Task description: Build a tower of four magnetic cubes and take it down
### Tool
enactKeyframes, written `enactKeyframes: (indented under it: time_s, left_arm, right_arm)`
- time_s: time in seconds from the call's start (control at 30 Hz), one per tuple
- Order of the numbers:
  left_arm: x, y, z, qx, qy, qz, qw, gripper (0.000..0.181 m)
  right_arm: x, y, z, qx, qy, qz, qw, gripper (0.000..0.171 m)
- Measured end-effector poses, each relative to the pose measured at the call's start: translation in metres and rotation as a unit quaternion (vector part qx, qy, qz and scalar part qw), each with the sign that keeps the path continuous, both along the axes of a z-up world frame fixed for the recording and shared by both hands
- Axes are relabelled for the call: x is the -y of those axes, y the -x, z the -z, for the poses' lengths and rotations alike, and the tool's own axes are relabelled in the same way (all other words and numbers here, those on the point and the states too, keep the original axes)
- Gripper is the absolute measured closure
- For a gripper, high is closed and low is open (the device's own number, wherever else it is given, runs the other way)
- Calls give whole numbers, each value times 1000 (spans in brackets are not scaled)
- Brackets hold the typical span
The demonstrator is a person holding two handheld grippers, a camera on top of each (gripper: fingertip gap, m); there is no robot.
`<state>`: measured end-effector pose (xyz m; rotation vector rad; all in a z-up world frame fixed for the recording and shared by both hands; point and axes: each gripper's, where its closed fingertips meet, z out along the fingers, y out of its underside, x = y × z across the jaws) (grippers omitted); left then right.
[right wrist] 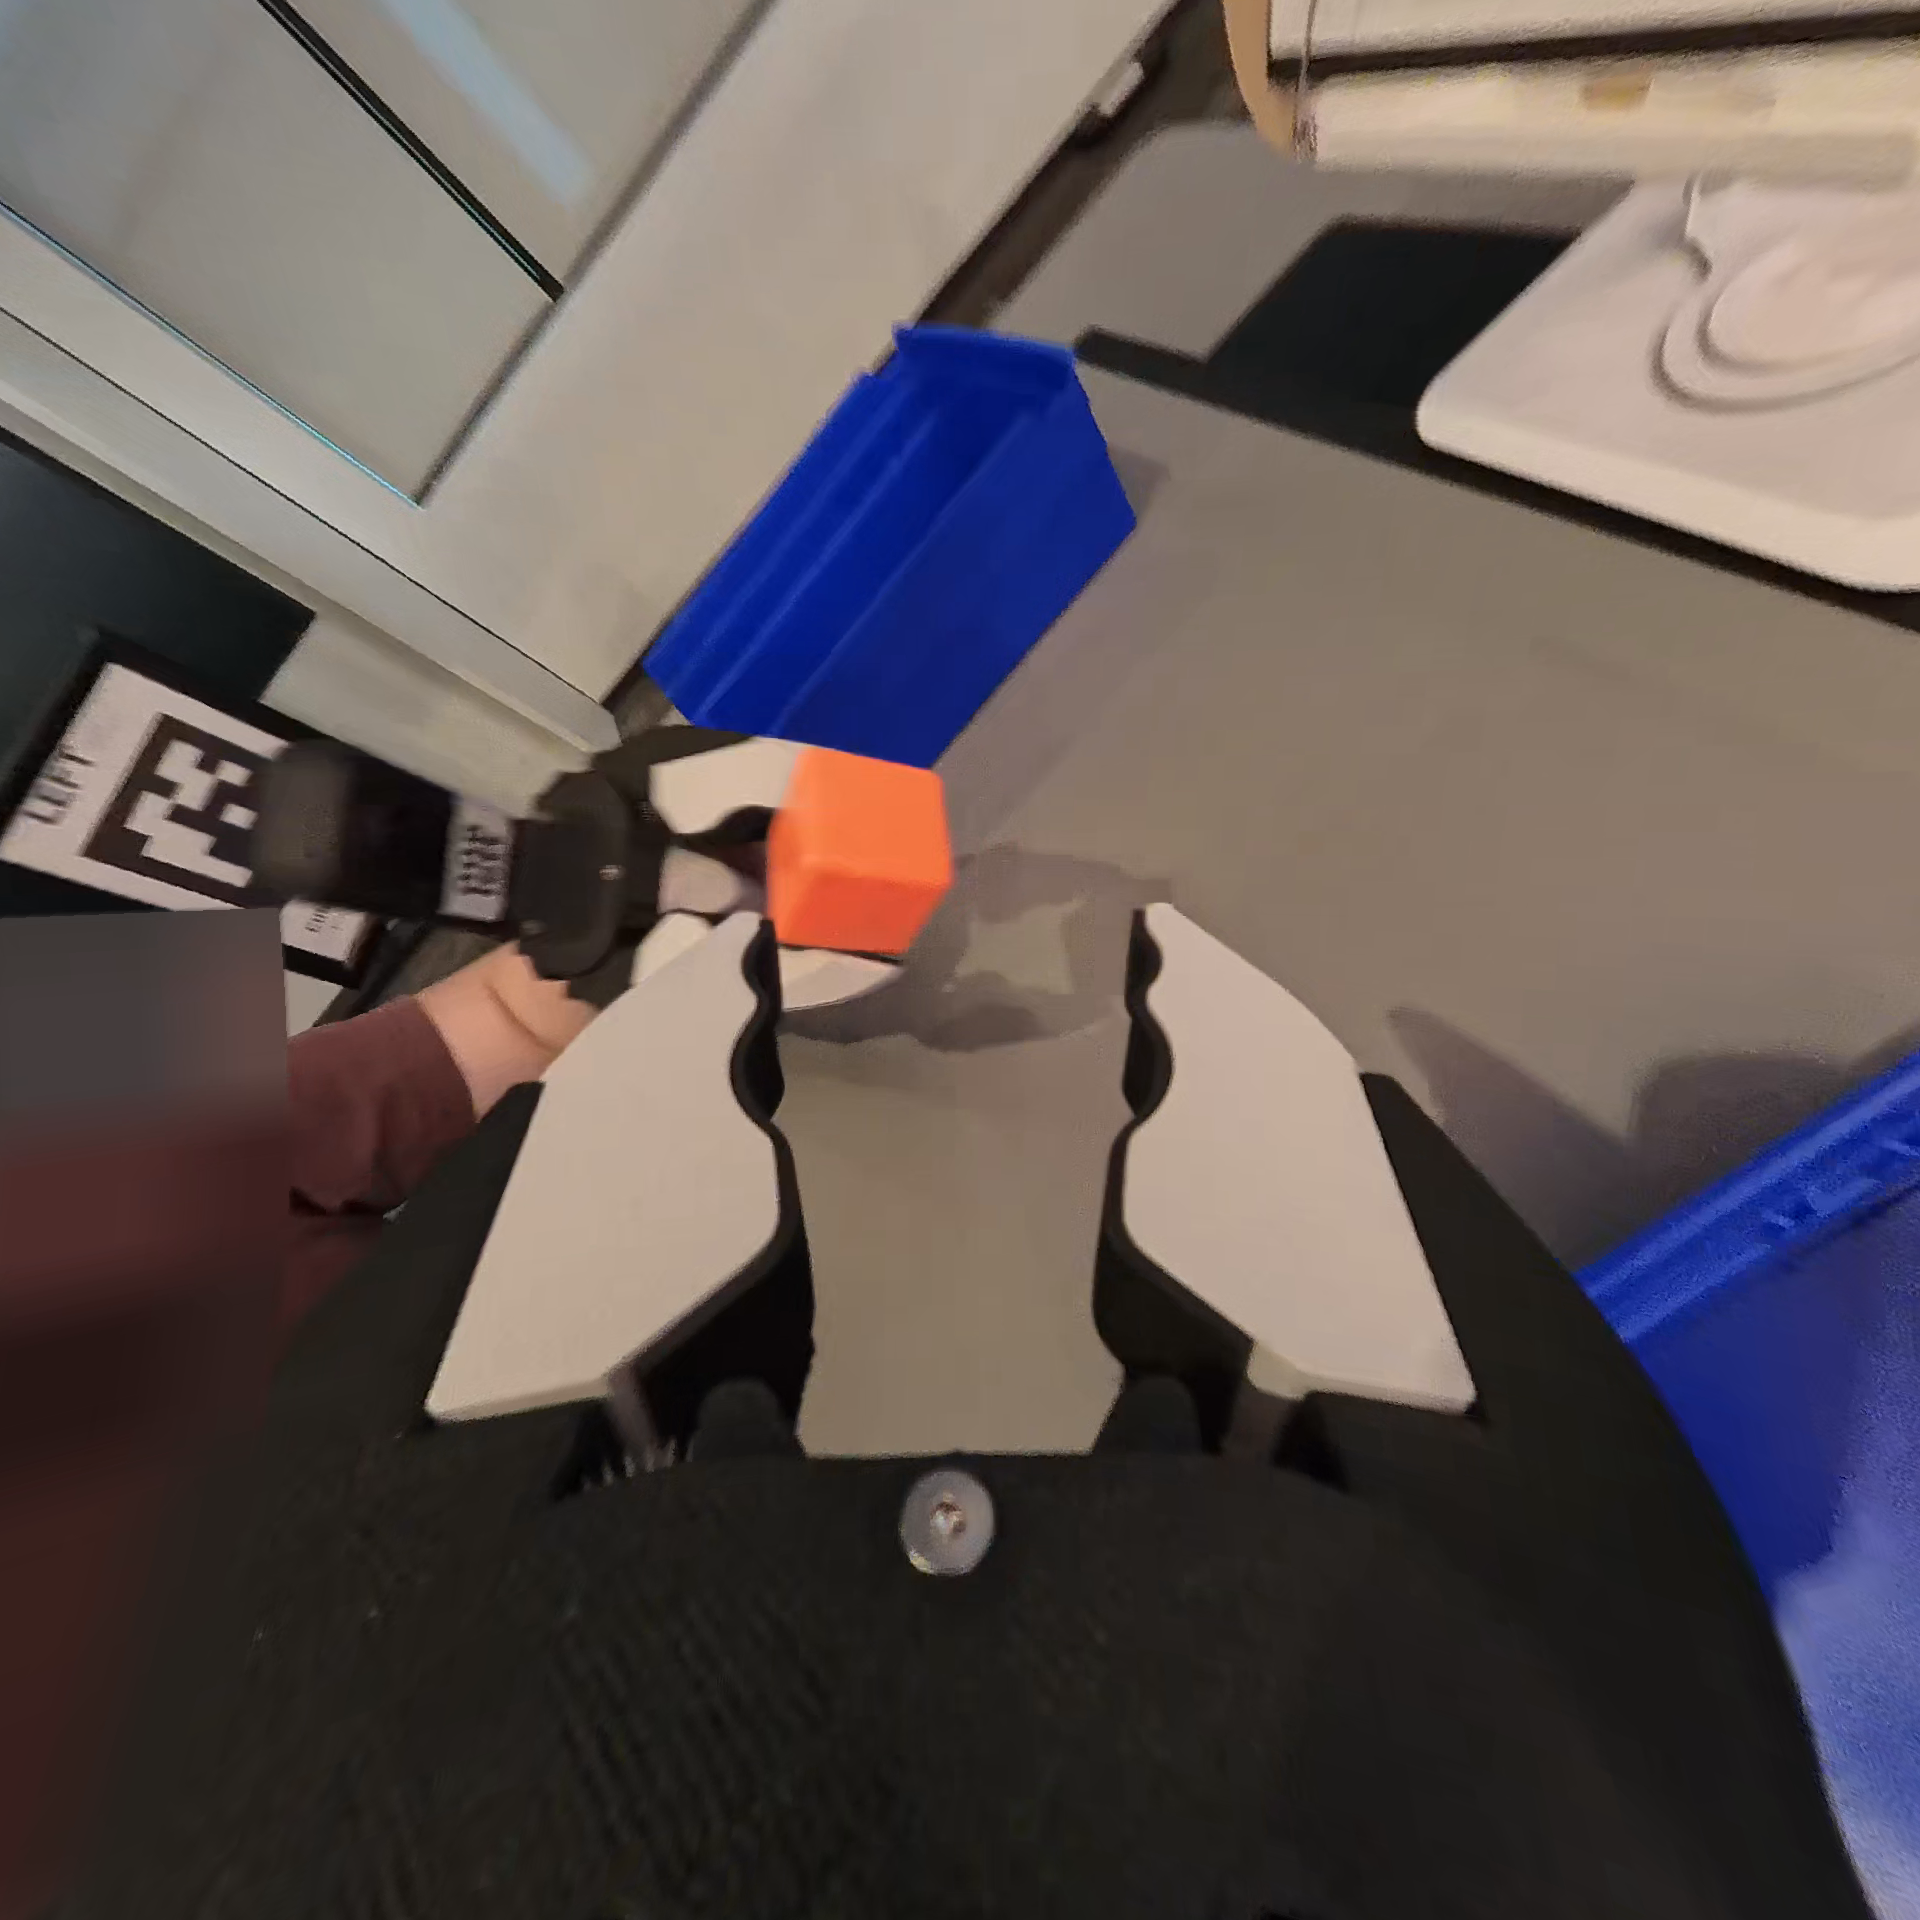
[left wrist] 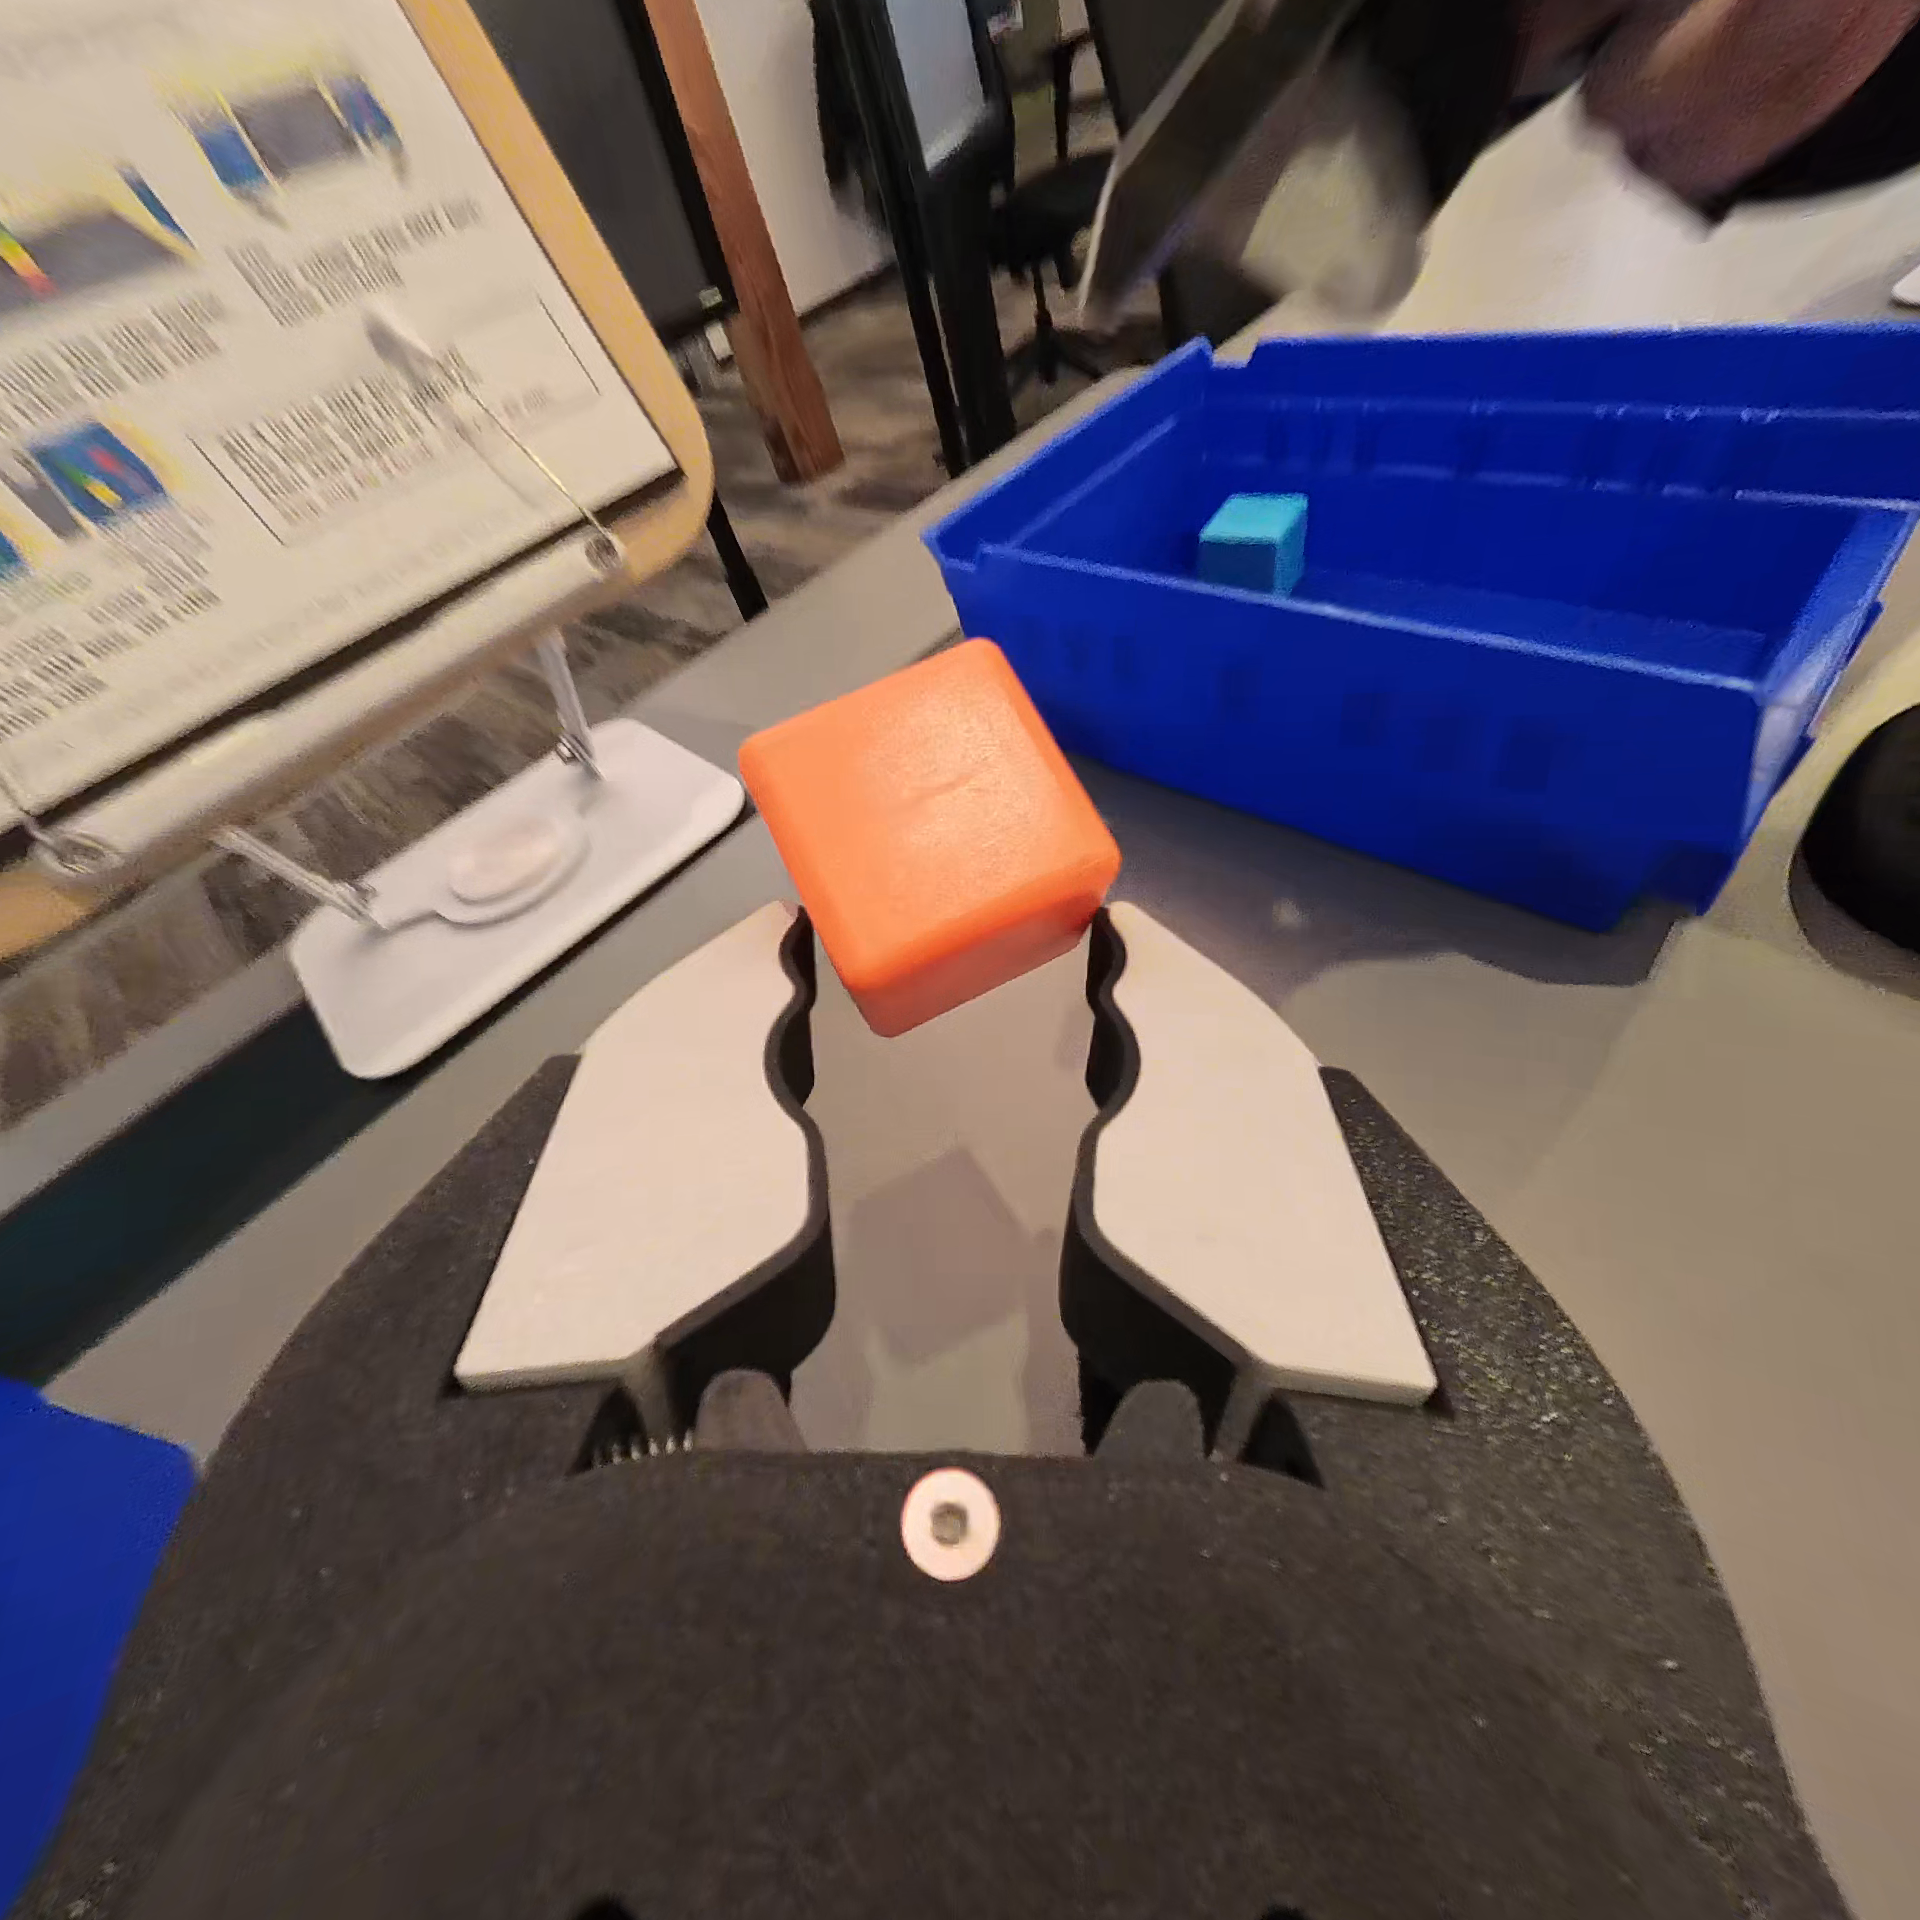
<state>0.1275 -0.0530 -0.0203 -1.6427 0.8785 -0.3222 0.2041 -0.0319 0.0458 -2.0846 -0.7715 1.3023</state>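
2 cubes: 1 orange cube [left wrist: 925, 831], 1 light-blue cube [left wrist: 1252, 542]; 2 blue bins [left wrist: 1455, 665] [right wrist: 894, 540]; 2 grippers [left wrist: 945, 935] [right wrist: 951, 935]

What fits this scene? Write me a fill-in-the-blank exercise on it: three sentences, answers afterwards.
1. The left gripper clamps a tilted cube between its fingers, and that cube's colour is ____.
2. The small cube lying inside the blue bin is light ____.
3. The right gripper is open, and between its fingers it holds ____.

Missing words: orange; blue; nothing.
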Motion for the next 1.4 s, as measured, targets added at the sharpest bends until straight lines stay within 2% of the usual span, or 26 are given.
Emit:
enactKeyframes:
  time_s: [0.07,0.17,0.3,0.33,0.4,0.53,0.6,0.7,0.77,0.8,0.87,0.93,1.2,1.27,1.4]
  left_arm:
    - [6,0,-12,0,-33,2,999,131]
    - [12,-2,-16,-16,-57,3,998,131]
    - [14,-4,-14,-20,-58,7,998,131]
    - [14,-5,-15,-21,-60,7,998,131]
    - [14,-5,-14,-26,-57,7,998,131]
    - [13,-4,-7,-27,-49,10,998,132]
    - [14,-6,-7,-20,-41,12,999,121]
    - [17,-8,-4,-18,-18,24,999,120]
    - [20,-10,0,-19,6,33,999,122]
    - [21,-10,2,-22,17,38,999,122]
    - [22,-12,6,-26,33,45,998,123]
    - [23,-15,10,-33,44,54,997,124]
    - [31,-19,17,-57,49,65,995,126]
    - [32,-19,14,-52,48,64,995,125]
    - [31,-11,5,-52,53,56,996,117]
  right_arm:
    - [1,21,16,9,24,-20,999,96]
    - [11,52,22,-26,66,-61,996,94]
    - [34,74,42,2,96,-128,987,94]
    - [40,78,46,9,104,-146,984,95]
    - [49,85,45,-2,117,-177,977,120]
    - [47,83,49,17,100,-180,978,121]
    - [45,75,42,19,81,-175,981,121]
    - [40,23,34,81,26,-148,985,121]
    - [23,-47,52,208,-20,-59,976,121]
    - [19,-90,68,289,-28,-22,957,121]
    - [29,-164,106,427,5,5,904,120]
    - [51,-205,135,491,89,4,867,121]
    - [62,-244,182,605,235,33,760,120]
    - [54,-246,188,604,251,62,754,120]
    - [42,-246,178,586,229,102,770,113]
